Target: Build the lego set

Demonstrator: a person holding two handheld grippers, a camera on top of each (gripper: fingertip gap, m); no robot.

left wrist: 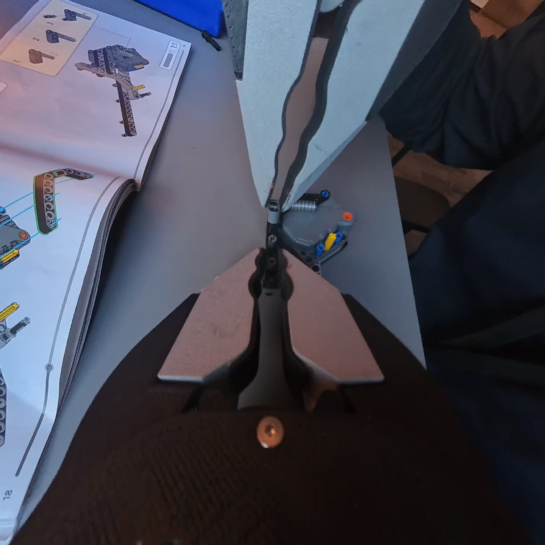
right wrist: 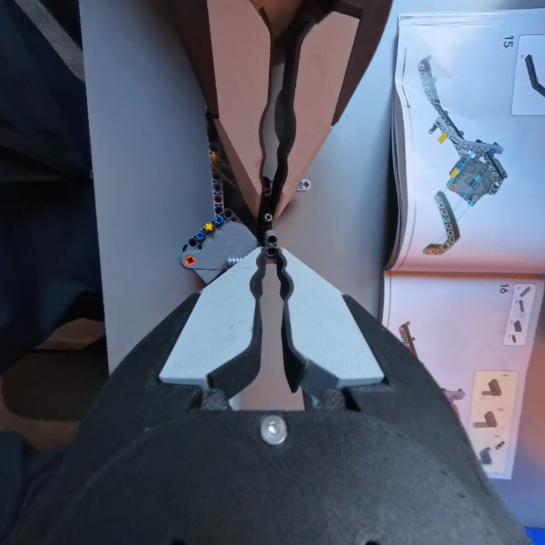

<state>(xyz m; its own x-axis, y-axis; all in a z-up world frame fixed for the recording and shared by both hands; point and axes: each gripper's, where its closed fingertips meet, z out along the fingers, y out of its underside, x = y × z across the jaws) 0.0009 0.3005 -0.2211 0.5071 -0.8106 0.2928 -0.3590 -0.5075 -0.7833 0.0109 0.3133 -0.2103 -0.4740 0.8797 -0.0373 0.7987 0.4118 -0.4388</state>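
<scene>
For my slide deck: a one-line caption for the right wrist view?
Grey right claw and tan left claw pinch a black beam between them above the grey motor assembly.

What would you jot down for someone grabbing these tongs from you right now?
Left tongs: shut on the black beam.
Right tongs: shut on the grey connector, at the beam's far end.
Both meet tip to tip above the grey table. The part-built grey model lies just behind; the open instruction booklet is alongside.
Whether the connector is fully seated, I cannot tell. Left: attach the beam to the model.
</scene>
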